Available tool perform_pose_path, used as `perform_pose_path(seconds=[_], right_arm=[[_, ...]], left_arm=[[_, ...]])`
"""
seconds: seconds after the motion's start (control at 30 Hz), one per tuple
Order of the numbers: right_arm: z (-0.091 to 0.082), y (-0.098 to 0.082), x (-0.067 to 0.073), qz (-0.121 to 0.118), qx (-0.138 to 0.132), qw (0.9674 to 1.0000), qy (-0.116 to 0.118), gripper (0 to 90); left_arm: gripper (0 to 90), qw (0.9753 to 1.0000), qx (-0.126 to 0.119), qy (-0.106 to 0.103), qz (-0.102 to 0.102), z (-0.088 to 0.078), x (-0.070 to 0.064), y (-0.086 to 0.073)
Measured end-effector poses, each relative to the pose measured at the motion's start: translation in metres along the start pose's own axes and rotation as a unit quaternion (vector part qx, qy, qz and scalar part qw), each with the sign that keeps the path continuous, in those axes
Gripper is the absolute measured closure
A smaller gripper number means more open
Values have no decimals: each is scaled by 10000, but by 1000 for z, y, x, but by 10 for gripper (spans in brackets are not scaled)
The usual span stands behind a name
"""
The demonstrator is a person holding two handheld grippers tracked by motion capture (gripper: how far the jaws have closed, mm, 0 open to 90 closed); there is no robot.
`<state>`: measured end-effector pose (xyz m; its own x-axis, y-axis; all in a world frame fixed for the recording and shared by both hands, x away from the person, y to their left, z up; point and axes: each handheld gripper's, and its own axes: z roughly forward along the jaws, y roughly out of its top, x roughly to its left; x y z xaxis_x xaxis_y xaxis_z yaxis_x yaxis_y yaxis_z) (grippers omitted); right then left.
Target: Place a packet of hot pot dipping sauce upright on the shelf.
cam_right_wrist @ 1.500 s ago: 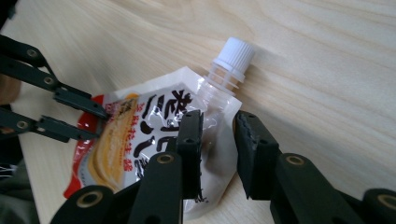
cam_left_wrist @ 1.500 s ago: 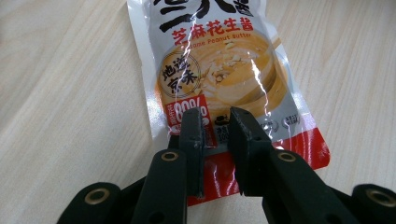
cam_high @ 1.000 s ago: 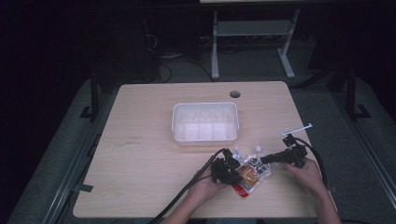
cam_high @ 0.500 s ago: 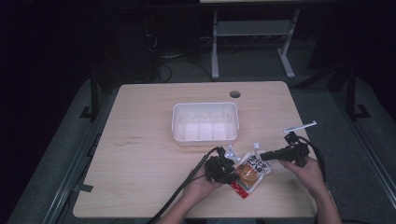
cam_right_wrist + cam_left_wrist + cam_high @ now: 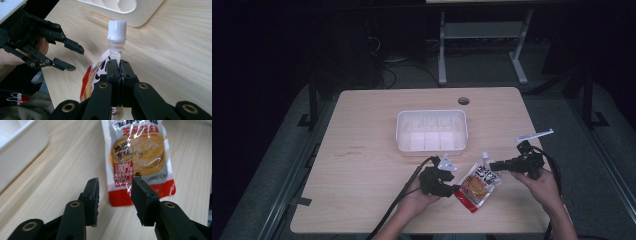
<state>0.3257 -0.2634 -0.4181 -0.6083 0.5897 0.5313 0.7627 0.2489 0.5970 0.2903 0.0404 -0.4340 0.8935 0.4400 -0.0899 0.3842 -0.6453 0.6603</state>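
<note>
A spouted food pouch point(image 5: 479, 184), orange and white with a red bottom band, lies near the table's front edge. My right gripper point(image 5: 119, 65) is shut on the pouch's neck just under the white screw cap point(image 5: 117, 30), and the spout end is raised. In the high view the right gripper point(image 5: 492, 166) comes in from the right. My left gripper point(image 5: 115, 195) is open, its jaws on either side of the pouch's point(image 5: 137, 152) red bottom edge without touching it. The left gripper point(image 5: 455, 190) sits just left of the pouch.
A white plastic tray point(image 5: 432, 112) with moulded compartments stands at mid-table, just beyond both grippers; its wall point(image 5: 17, 150) is close on the left gripper's left. A round cable hole point(image 5: 463, 100) lies at the table's back. Bare wood spreads to the left.
The left gripper has drawn back a little to the left of the pouch's bottom. The right gripper has risen slightly, with the spout end in it.
</note>
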Motion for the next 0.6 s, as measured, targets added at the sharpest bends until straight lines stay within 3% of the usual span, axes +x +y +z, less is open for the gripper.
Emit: perform_pose_path(seconds=[0.27,0.6], right_arm=[[-4,4,11,-77,-26,10000,25,881],[-12,15,40,-312,-18,9994,-131,884]], left_arm=[[498,9999,-46,130,-2,-21,7,-16],[461,9989,-316,322,-104,-49,15,-39]])
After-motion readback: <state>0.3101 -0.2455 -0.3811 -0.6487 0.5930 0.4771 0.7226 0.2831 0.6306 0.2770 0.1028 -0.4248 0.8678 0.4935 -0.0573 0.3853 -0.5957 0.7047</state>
